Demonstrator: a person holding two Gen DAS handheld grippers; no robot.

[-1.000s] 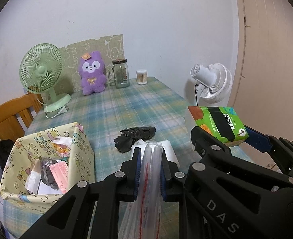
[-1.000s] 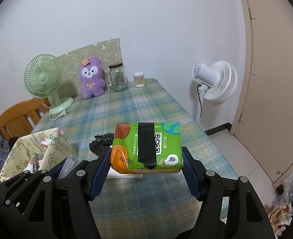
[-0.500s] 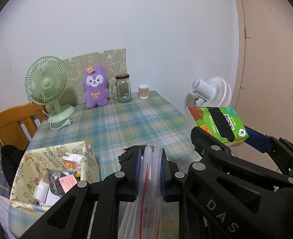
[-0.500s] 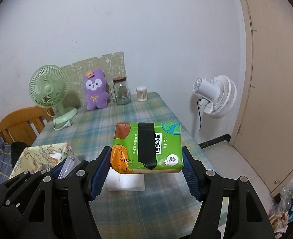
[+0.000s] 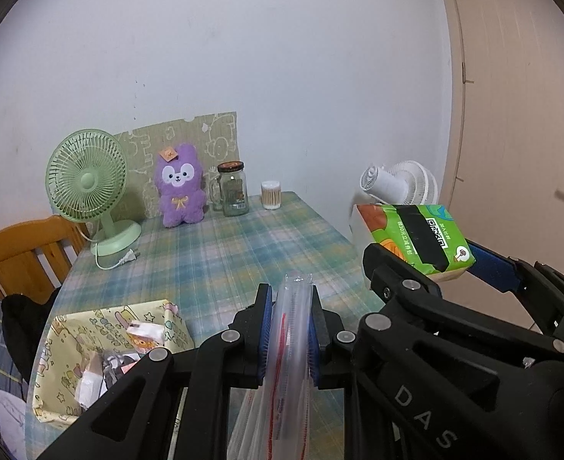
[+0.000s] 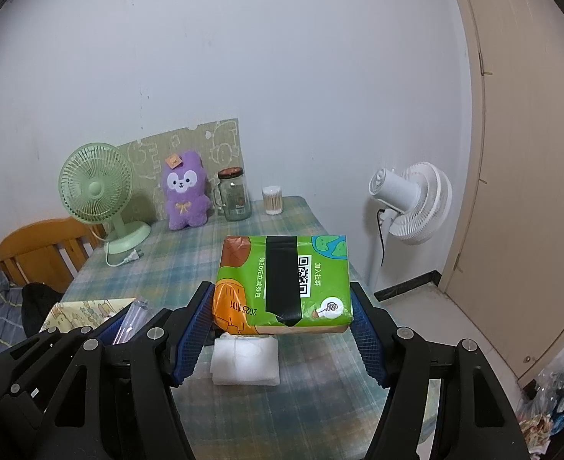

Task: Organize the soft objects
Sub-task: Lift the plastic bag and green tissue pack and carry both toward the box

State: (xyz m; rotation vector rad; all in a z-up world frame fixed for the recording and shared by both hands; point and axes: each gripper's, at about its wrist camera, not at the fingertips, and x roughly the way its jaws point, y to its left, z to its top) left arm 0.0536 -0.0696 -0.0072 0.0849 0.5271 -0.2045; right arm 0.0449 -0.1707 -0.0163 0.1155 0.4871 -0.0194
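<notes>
My left gripper (image 5: 289,329) is shut on a clear zip bag (image 5: 287,349) with a red seal line, held upright above the table. My right gripper (image 6: 284,329) is shut on a green tissue pack (image 6: 284,281) with a black strip and QR code; the pack also shows in the left wrist view (image 5: 416,239). A white folded cloth pack (image 6: 245,360) lies on the plaid table under the tissue pack. A yellow cartoon-print basket (image 5: 71,329) with several soft items stands at the near left.
At the back of the plaid table (image 5: 224,253) stand a green desk fan (image 5: 90,199), a purple plush (image 5: 180,186), a glass jar (image 5: 234,193) and a cotton-swab cup (image 5: 271,194). A white floor fan (image 6: 412,203) stands right; a wooden chair (image 5: 17,253) left.
Both grippers have risen and drawn back from the table with their loads still held. The dark cloth on the table has dropped out of sight behind the grippers.
</notes>
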